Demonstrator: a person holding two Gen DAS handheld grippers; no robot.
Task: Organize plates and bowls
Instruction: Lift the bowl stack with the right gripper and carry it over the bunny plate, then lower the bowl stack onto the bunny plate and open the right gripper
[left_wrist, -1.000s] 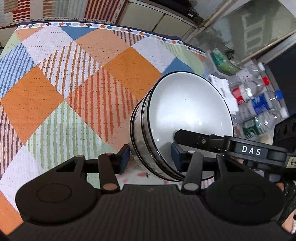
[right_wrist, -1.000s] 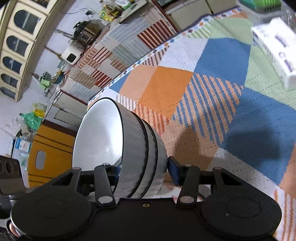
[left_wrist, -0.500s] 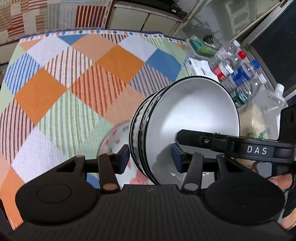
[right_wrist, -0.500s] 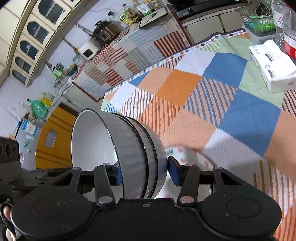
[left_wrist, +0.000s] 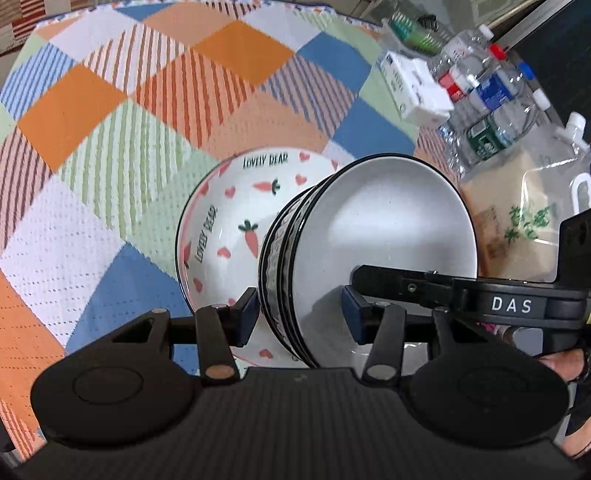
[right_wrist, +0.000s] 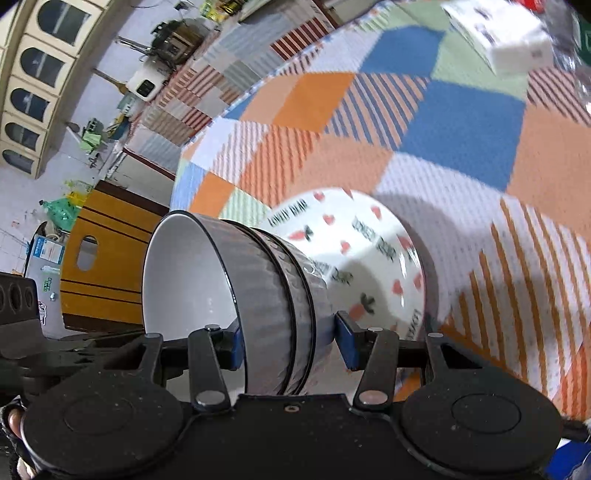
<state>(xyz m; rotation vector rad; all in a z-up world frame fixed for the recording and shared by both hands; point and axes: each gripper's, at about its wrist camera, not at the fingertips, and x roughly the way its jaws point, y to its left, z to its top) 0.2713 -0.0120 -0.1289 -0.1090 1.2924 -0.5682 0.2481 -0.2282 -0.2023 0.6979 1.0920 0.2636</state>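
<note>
Now that the carrot-print bowl (left_wrist: 236, 221) has slid into both views, where a second ago only the checked cloth (left_wrist: 92, 122) showed past the load, the carry looks close to its drop point. The stack of grey bowls (left_wrist: 369, 240) sits tipped on its side at centre frame, white inside facing right in the left view. The left tongs (left_wrist: 299, 312) are clenched across its rim at the lower centre, and the right tongs (right_wrist: 286, 341) grip the same stack (right_wrist: 236, 295) from the other side, one pad inside and one on the ribbed wall. The printed bowl (right_wrist: 369, 258) rests on the surface just behind and partly under the stack. My read: nesting comes next, so the stack needs levelling before lowering. Tissue box (left_wrist: 413, 88) and bottles (left_wrist: 487, 107) sit upper right, well clear.
</note>
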